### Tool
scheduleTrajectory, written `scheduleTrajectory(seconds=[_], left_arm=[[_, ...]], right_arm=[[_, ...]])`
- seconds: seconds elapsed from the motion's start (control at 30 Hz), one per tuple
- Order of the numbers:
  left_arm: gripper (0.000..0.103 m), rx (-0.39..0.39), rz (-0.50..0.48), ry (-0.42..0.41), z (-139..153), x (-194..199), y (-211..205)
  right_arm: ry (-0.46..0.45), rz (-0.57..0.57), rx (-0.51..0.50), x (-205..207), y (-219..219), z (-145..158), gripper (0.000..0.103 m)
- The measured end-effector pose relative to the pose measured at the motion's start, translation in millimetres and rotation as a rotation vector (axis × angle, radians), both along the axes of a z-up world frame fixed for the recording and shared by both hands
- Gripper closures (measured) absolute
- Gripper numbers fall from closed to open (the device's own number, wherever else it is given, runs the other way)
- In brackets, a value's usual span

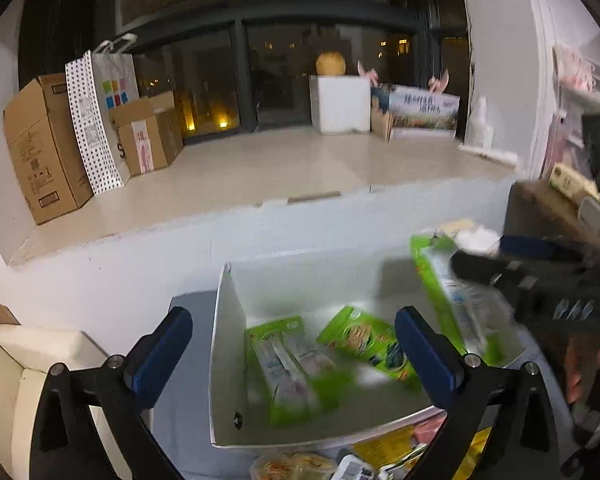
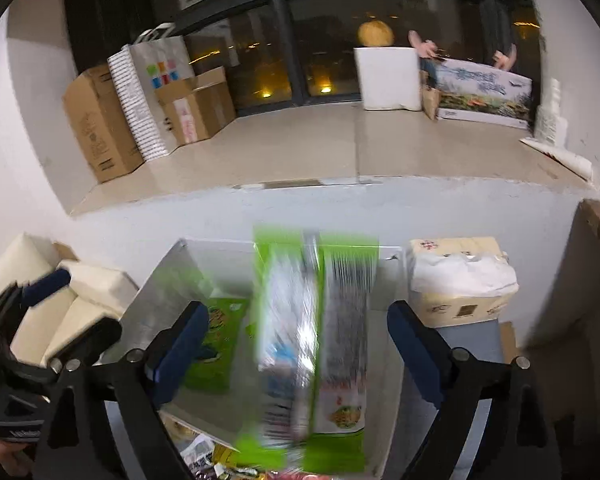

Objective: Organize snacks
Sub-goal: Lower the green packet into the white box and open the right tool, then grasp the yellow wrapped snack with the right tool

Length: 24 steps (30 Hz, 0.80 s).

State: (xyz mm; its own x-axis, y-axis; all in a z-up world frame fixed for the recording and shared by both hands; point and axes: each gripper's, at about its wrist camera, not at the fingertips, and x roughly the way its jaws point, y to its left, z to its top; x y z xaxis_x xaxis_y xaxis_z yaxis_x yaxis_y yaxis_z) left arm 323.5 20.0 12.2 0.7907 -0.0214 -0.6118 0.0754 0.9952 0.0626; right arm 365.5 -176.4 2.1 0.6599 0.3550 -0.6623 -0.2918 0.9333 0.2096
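1. Left wrist view: the left tongs (image 1: 296,354) stand spread wide, blue pads (image 1: 162,350) apart, nothing pinched between them.
2. Directly ahead, an open white box (image 1: 226,344) sits on the grey desk (image 1: 188,400). Two green snack packs (image 1: 288,368) lie flat on its floor, side by side and blurred.
3. A third green pack (image 1: 452,296) leans tilted at the box's 3 o'clock wall. The right tongs (image 1: 500,264) enter from 3 o'clock just beside its upper end; contact cannot be told.
4. Loose wrapped snacks (image 1: 300,466) lie at 6 o'clock, outside the box.
5. Right wrist view: the right tongs (image 2: 296,356) are spread, pads clear of the pack.
6. A long green pack (image 2: 312,344), heavily blurred, stands roughly upright between the pads, over the white box (image 2: 160,280). Another green pack (image 2: 216,344) lies inside at 9 o'clock.
7. A wrapped tissue bundle (image 2: 460,280) rests at 2 o'clock; the left tongs (image 2: 60,304) show at 9 o'clock.
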Motion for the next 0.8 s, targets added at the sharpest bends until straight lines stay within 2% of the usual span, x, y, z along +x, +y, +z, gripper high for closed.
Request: scheduleTrajectory(seconds=[0.17, 0.4, 0.47, 0.53, 0.6, 0.8], left_arm=[[0.0, -0.023, 0.005, 0.025, -13.8, -8.3, 5.4], [0.0, -0.035, 0.004, 0.009, -4.4, -38.3, 11.1], [0.0, -0.032, -0.005, 0.009, 0.2, -55.4, 9.2], [0.0, -0.028, -0.011, -0.011, 5.4, -76.8, 6.0], [0.0, -0.032, -0.014, -0.031, 8.4, -101.5, 3.1], [0.0, -0.101, -0.016, -0.048, 0.5, -172.8, -2.9]], right_arm=[[-0.007, -0.007, 0.01, -4.9, -9.6, -0.7, 0.008], [-0.088, 0.017, -0.015, -49.1, -18.0, 22.5, 0.008], [-0.115, 0.035, -0.022, -68.9, -20.1, 30.8, 0.007], [-0.135, 0.044, -0.029, -90.2, -23.0, 36.4, 0.0], [-0.16, 0.037, -0.027, -114.1, -26.3, 38.3, 0.0], [-0.15, 0.044, 0.022, -185.0, -40.9, 17.2, 0.0]])
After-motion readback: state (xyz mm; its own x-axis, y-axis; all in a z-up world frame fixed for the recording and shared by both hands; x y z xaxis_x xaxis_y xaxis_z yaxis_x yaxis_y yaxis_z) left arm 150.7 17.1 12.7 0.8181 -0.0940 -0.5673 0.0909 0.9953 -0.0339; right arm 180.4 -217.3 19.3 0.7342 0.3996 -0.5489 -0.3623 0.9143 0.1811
